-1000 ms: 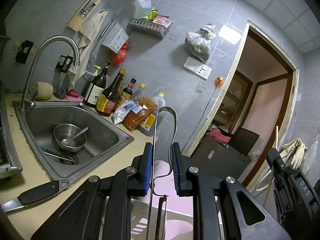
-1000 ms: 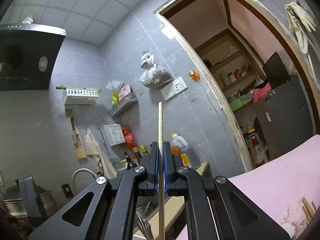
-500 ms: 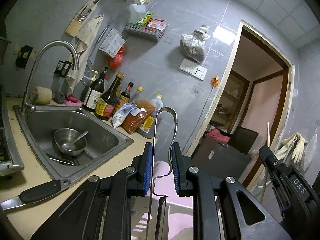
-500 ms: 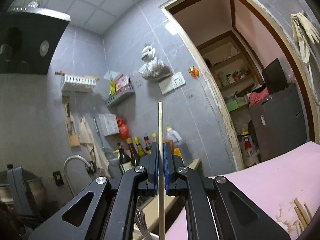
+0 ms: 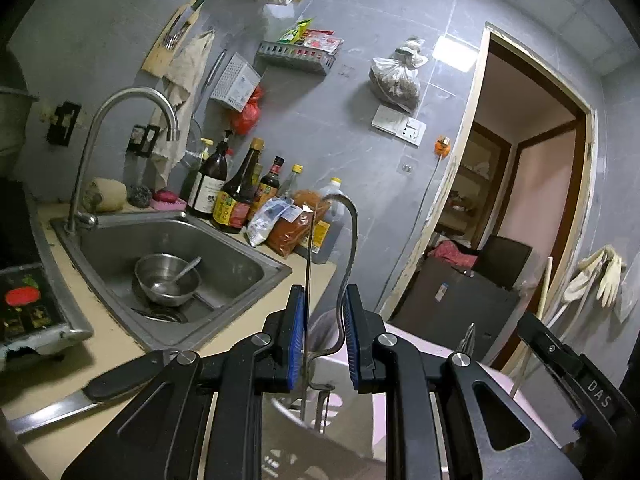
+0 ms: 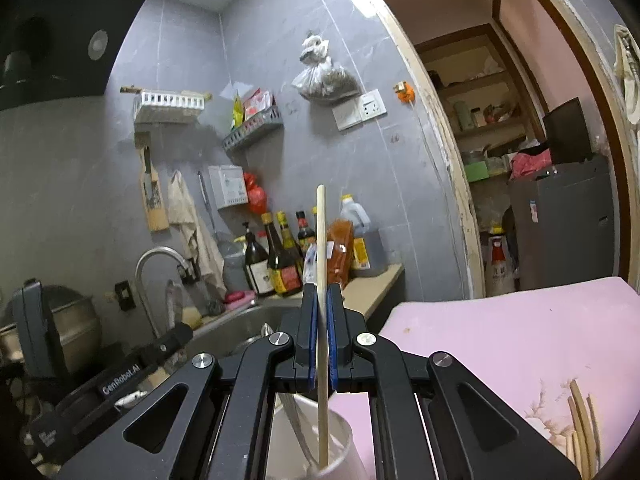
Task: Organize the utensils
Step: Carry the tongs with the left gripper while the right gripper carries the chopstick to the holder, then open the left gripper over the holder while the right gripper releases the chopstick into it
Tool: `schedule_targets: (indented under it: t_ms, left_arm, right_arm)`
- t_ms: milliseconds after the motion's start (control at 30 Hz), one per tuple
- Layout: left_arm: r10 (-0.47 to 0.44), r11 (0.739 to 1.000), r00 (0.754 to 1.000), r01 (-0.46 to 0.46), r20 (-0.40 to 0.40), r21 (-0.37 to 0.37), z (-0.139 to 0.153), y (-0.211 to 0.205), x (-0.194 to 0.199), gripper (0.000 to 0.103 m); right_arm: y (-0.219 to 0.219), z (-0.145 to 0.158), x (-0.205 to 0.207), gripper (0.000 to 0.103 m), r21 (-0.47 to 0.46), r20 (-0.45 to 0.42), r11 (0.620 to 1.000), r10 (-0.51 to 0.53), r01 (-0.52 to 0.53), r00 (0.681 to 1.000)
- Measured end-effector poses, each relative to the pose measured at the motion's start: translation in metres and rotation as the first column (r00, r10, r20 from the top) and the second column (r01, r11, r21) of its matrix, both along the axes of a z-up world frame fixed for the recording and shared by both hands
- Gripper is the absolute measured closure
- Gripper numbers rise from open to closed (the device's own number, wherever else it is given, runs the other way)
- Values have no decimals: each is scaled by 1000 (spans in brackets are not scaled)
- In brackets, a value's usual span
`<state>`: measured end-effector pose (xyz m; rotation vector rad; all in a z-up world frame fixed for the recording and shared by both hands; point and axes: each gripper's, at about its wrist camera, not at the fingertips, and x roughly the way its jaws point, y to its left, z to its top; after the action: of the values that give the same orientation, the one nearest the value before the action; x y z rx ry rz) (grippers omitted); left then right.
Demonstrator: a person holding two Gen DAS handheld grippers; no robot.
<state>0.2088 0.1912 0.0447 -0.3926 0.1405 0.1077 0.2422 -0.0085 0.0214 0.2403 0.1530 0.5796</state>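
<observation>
Both grippers have lowered: right gripper (image 6: pixel 320 312), jaws clamped on a chopstick (image 6: pixel 321 240), has its tip inside the holder (image 6: pixel 340 440); left gripper (image 5: pixel 323 328) clamps the peeler (image 5: pixel 344 240) above it, so release is near.

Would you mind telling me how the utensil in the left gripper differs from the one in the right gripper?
The metal utensil in the left gripper is shiny steel with a handle that hooks over at the top; the wooden chopstick in the right gripper is pale and straight. The metal utensil fills wider-set jaws, while the chopstick sits in jaws almost fully closed. Both stand roughly upright with their lower ends in a white holder.
</observation>
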Motion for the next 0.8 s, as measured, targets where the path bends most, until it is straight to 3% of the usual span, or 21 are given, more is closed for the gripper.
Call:
schedule_targets:
  t_ms: [167,267,467,600,667,733,800]
  left_arm:
    - [-2,993,1000,5,-24,118,0,-21,-3,87]
    - [-25,989,999,32,-46,146,-3,-30,-4,87]
    - [-82,990,994,90,-78,106,-3,-28,-5,86]
    - [-105,991,992,110,-63,77,3,-23,-14,70]
    - [-123,991,991,126,-54,54,6,-19,-17,70]
    - [-124,991,991,126,-55,48,11,-17,-20,70]
    - [-126,990,991,129,-49,50,14,-18,-23,64]
  right_arm:
    - [0,-3,-4,100,-37,-18,999,22,-23,1000]
    - [1,-4,-5,100,-50,-28,998,28,-29,999]
    - [3,-9,-6,99,-76,-59,996,44,-49,997]
    - [3,-9,-9,96,-82,-68,995,50,-56,996]
    - [2,-9,-10,95,-78,-67,995,51,-56,996]
    - [0,-8,-11,91,-70,-68,996,50,-54,996]
    - [-6,-6,-14,81,-59,-64,997,47,-51,997]
